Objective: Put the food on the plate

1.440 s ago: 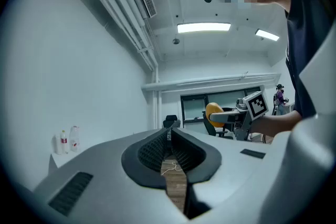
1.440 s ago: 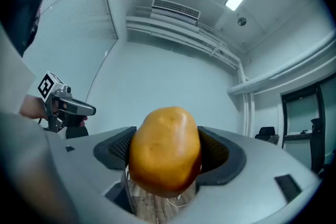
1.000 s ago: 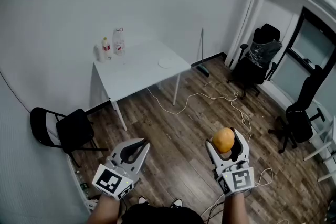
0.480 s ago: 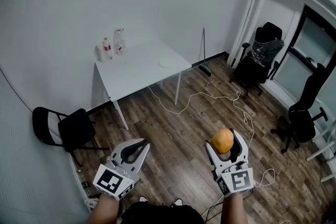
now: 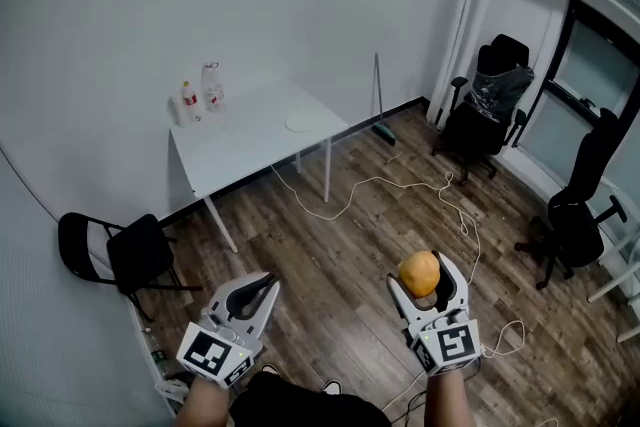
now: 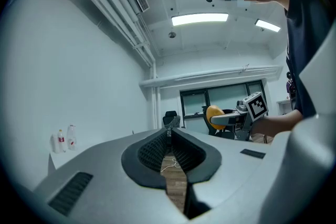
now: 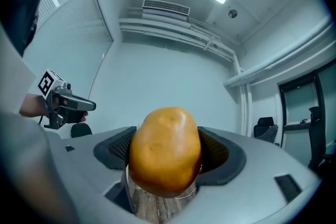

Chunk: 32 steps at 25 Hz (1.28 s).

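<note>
My left claw [image 5: 266, 285]: pressed together, nothing in it, over wood floor [image 5: 350, 245]. Plate [image 5: 300, 122]: white, near right edge of table [image 5: 235, 153], well apart from both claws. My right claw [image 5: 426, 265]: pinching orange-yellow food [image 5: 419, 274], over floor.

Floor [image 5: 335, 250], lower centre: brown wood planks, low sheen.
Table [image 5: 250, 143], upper left: white top, smooth, matt.
Left gripper [image 6: 169, 134], right gripper [image 5: 422, 270]: grey matt plastic shells; black ribbed pads [image 6: 151, 150].
Food [image 7: 165, 152]: orange-yellow skin, smooth, faintly glossy.
</note>
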{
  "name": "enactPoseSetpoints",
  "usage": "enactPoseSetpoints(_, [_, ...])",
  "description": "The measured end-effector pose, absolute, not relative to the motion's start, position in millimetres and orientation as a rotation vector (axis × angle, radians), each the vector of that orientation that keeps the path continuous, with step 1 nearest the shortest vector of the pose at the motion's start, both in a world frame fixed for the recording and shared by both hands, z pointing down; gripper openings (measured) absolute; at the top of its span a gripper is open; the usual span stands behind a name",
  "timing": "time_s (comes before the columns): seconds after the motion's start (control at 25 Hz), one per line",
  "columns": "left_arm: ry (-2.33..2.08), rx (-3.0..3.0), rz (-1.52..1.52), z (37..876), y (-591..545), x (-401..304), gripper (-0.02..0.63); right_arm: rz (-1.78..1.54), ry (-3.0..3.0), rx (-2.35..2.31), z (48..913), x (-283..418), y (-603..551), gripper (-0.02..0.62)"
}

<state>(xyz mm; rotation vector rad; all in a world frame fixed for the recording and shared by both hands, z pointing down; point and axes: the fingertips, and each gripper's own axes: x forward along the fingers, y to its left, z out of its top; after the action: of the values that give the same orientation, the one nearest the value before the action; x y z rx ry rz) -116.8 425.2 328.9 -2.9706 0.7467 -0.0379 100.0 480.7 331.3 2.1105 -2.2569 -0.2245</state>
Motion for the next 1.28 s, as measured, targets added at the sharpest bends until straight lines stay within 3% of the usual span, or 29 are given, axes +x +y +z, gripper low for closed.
enactPoseSetpoints(0.52, [0.691,-2.972,-0.034,351,382,-62,0.043,-0.188,-2.238,2.074,368,139,455,0.374])
enactPoseSetpoints(1.28, [0.738,-3.017,0.008,351,147,-83,0.042,-0.195,-2.239,1.971,353,115,213,0.374])
